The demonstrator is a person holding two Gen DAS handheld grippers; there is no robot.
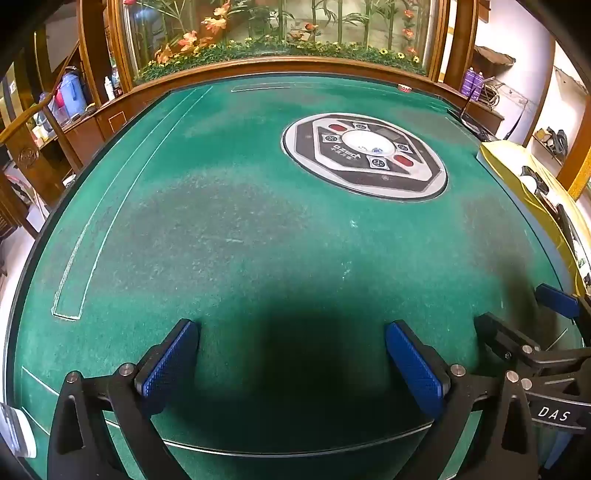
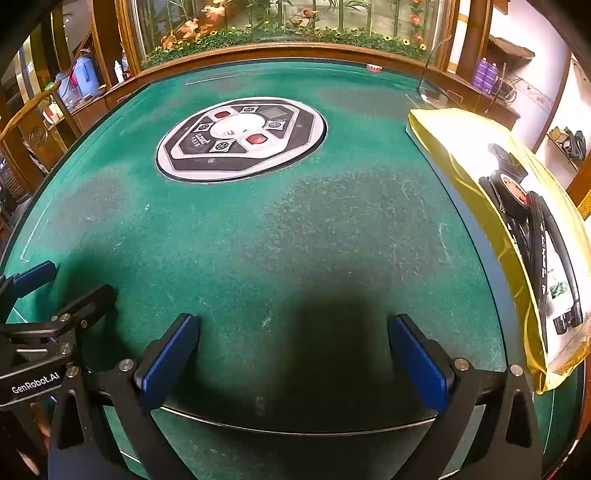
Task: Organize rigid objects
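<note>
My left gripper (image 1: pixel 291 328) hangs open over the near part of a green felt table (image 1: pixel 221 229), nothing between its blue pads. My right gripper (image 2: pixel 293 323) is open too, empty, beside the left one. Each shows in the other's view: the right gripper (image 1: pixel 517 314) at the right edge, the left gripper (image 2: pixel 70 284) at the left edge. A yellow-lined tray (image 2: pixel 454 155) sits on the table's right side. It holds a roll of black tape (image 2: pixel 511 184), long black packaged items (image 2: pixel 543 236) and a white pack. In the left wrist view the tray (image 1: pixel 509 166) shows only partly.
A round grey and black control panel (image 2: pixel 242 138) with red buttons sits in the table's middle. A wooden rail and a glass case with artificial flowers (image 2: pixel 280 29) stand behind the table. A small red and white object (image 2: pixel 375 67) lies at the far edge. Shelves with bottles (image 2: pixel 485 75) flank the sides.
</note>
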